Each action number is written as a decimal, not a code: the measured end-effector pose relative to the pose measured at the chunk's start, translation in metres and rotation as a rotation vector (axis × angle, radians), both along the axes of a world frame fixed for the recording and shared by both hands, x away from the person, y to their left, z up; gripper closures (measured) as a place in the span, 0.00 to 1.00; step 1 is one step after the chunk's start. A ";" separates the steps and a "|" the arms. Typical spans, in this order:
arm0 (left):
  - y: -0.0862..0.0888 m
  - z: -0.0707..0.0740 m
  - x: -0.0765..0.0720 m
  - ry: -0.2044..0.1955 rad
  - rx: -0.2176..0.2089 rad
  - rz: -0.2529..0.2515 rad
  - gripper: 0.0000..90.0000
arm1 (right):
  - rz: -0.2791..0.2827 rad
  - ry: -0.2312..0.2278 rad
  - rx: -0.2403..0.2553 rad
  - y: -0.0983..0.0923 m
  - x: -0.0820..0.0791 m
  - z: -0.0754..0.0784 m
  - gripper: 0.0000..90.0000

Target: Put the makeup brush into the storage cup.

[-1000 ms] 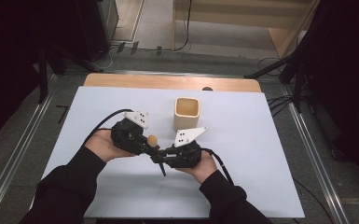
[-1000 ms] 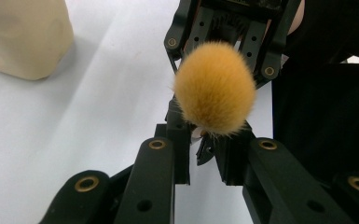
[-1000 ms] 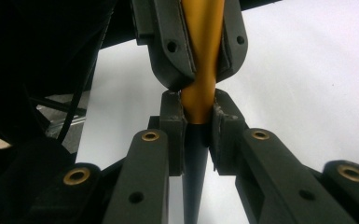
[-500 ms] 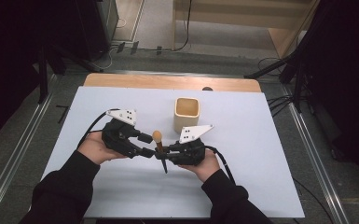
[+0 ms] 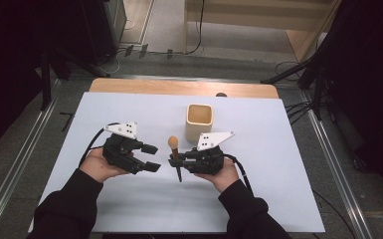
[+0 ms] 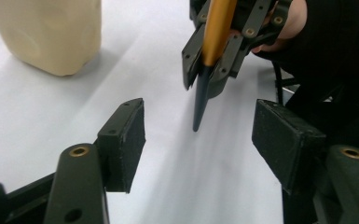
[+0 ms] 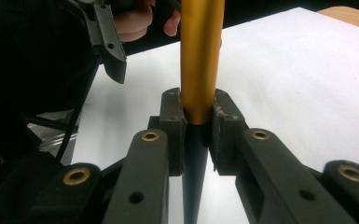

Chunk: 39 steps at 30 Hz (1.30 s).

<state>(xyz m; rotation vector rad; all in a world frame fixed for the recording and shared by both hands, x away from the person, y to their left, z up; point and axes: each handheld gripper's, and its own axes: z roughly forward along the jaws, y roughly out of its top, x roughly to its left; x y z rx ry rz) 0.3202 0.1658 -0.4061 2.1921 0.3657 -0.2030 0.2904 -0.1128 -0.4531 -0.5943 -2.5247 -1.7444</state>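
1. We hold the right gripper (image 5: 173, 162) with its jaws pinching a slim tool with a gold-orange shaft and a dark pointed end (image 5: 175, 157); in the right gripper view the pads press on the tool (image 7: 200, 70) from both sides, right where the gold part meets the dark taper.
2. In the high view the tool stands roughly upright across those jaws, its rounded orange top above them and its dark tip below, close to the white table sheet (image 5: 129, 204).
3. Our left gripper (image 5: 151, 158) sits just beside the tool, on the far side from the right gripper, and its jaws have just been opening; they stand spread, with nothing between them.
4. In the left gripper view the tool (image 6: 210, 51) hangs ahead of the spread pads (image 6: 129, 135), apart from both, its tip pointing down at the sheet (image 6: 51, 121).
5. A cream, square-sided open cup (image 5: 199, 122) stands beyond the right gripper, near it but not touching; in the left gripper view it (image 6: 51, 32) lies ahead and off to the left.
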 end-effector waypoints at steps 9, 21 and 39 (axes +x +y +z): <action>0.012 -0.010 -0.004 -0.015 -0.029 0.037 0.36 | -0.012 0.002 0.008 -0.006 0.000 0.002 0.88; 0.025 -0.022 -0.016 -0.078 -0.049 0.079 0.25 | -0.034 -0.013 0.018 -0.017 0.002 0.003 0.87; 0.050 -0.035 -0.022 -0.121 -0.067 0.166 0.17 | -0.109 -0.040 0.046 -0.043 0.004 0.013 0.87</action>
